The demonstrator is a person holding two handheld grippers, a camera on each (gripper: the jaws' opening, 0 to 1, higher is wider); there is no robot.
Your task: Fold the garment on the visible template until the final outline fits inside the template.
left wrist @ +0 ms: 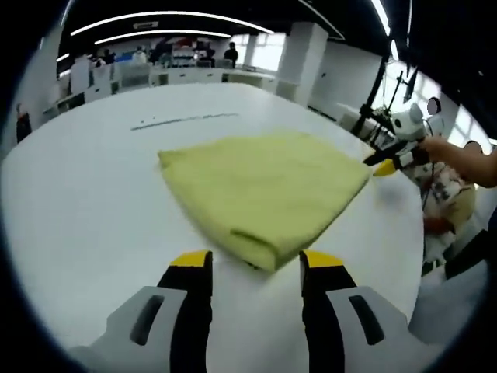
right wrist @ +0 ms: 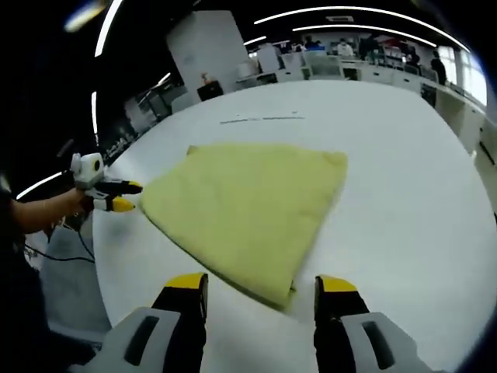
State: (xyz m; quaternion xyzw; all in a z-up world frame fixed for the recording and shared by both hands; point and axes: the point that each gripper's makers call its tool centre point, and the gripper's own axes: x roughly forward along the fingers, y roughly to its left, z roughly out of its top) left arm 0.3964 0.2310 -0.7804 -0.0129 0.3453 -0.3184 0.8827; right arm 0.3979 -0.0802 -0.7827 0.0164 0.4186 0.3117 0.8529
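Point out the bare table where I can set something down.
Bare white table lies all round the folded yellow garment: widest between it and the dark line at the far side. Crowded spots: the left gripper and right gripper, each at a garment corner.

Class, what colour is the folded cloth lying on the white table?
Pale yellow-green, plain with no pattern. The cloth shows best in the right gripper view.

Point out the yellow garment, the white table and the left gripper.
yellow garment (left wrist: 268, 190), left gripper view, middle of the folded cloth.
white table (left wrist: 85, 210), left gripper view, bare top.
left gripper (left wrist: 255, 268), left gripper view, between its fingertips.
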